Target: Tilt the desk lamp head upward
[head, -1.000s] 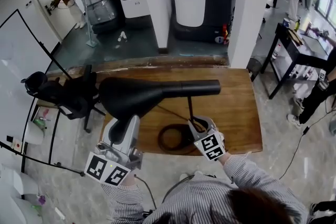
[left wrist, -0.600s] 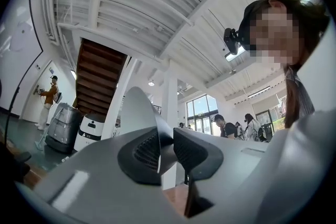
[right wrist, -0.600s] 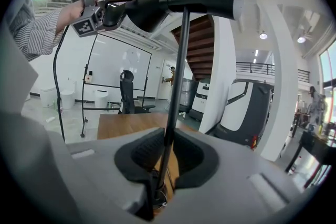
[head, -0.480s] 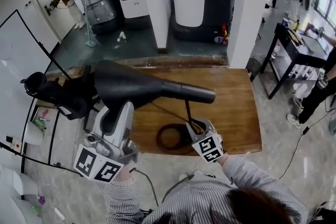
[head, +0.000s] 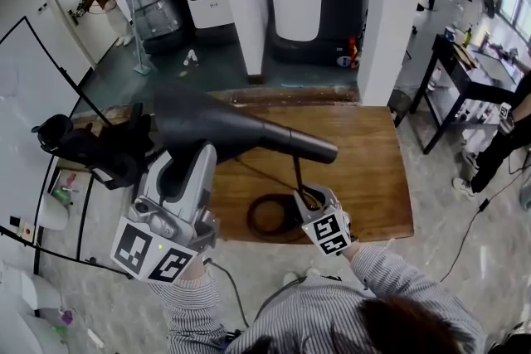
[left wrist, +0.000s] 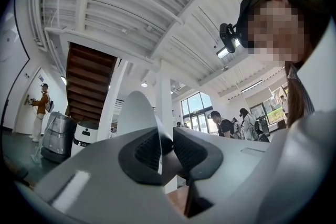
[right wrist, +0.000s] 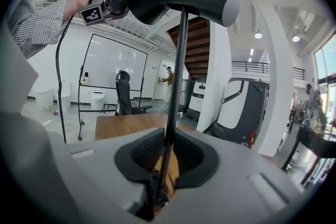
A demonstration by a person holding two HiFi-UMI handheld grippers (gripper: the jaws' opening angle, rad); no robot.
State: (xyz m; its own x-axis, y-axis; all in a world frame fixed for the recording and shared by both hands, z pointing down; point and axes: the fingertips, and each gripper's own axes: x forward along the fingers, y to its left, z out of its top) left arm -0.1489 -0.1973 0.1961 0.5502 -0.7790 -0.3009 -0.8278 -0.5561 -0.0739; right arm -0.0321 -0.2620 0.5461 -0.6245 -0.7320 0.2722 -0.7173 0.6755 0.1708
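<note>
One matte black cone lamp head (head: 217, 128) — L gripper (head: 184, 162) pinches rim.

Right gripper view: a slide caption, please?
Right claw holds the lamp pole; left claw grips the lamp head above.

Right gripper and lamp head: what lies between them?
The lamp's thin black pole rises from the right gripper, whose jaws clamp it, to the lamp head; the right gripper view shows it.

White pillars (head: 394, 12) rise behind the wooden surface (head: 373, 178) — pale tiled floor (head: 448, 203), with a whiteboard (head: 33, 87) and black office chair (head: 83, 149) at left.
</note>
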